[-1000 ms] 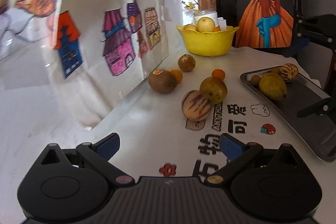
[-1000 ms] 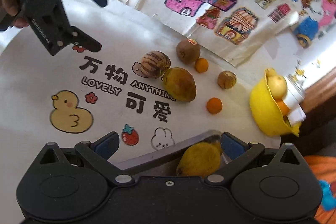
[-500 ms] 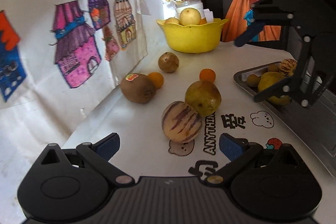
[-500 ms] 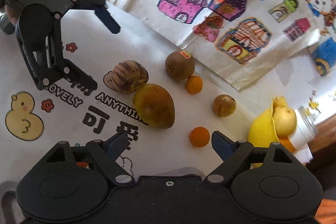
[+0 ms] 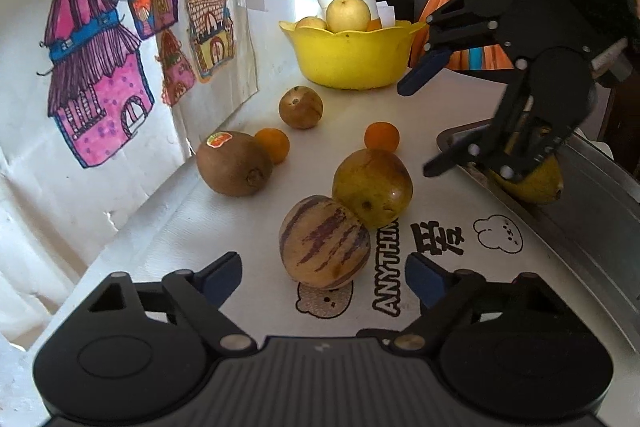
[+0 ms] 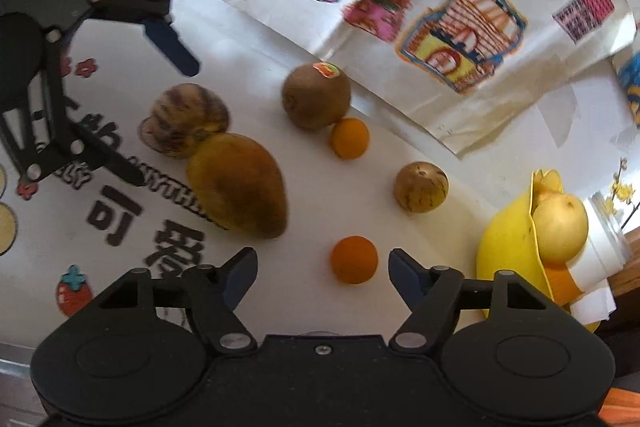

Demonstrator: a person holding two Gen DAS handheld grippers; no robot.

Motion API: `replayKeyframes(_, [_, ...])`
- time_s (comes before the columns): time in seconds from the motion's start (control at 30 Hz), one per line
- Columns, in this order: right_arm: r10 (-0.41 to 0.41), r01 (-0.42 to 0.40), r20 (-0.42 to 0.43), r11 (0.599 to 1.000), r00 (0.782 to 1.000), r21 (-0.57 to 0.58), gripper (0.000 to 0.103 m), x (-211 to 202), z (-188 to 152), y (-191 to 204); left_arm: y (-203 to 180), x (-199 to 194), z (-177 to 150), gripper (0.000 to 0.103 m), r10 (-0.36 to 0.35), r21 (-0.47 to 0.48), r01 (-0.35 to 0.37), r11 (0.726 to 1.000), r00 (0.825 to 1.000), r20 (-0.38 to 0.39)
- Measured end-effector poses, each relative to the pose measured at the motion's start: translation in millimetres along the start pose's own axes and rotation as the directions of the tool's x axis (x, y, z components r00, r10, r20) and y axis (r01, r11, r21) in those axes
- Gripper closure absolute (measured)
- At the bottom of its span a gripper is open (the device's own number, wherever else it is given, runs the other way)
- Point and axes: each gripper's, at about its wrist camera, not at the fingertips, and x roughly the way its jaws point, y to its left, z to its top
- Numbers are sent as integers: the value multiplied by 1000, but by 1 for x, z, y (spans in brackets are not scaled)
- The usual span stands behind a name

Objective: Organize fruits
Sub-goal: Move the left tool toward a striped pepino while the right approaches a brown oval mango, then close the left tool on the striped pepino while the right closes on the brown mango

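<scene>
Left hand-held gripper [image 5: 323, 277] sits low over the surface [image 5: 168, 239], fingers spread wide and empty, with the striped melon [image 5: 324, 242] right between its tips and touching the yellow-green mango [image 5: 373, 183] behind it. Right hand-held gripper [image 6: 322, 267] is spread too, grasping nothing, a small orange [image 6: 354, 259] sitting between its fingertips. Far off stands the yellow bowl [image 5: 352, 57]; the metal tray [image 5: 592, 211] lies right.

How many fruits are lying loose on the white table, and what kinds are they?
Small oranges: 2
Kiwi with sticker: 1
Striped melon: 1
Mango-like yellow-green fruit: 1
Round brown fruit: 1
Total: 6
</scene>
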Motion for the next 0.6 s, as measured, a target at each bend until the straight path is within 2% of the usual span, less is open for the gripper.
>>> replayKeyframes(0.13, [50, -50, 20, 998, 999, 24, 34, 6, -5, -7, 1, 4, 1, 19, -14, -15, 14, 1000, 1000, -7])
replayKeyframes(0.27, [97, -97, 31, 995, 995, -3, 34, 6, -8, -2, 1, 8, 3, 22, -26, -10, 26, 1000, 1000, -12])
replayKeyframes(0.6, [163, -160, 29, 984, 986, -82, 34, 12, -8, 9, -3, 15, 8, 33, -32, 77, 33, 996, 999, -15])
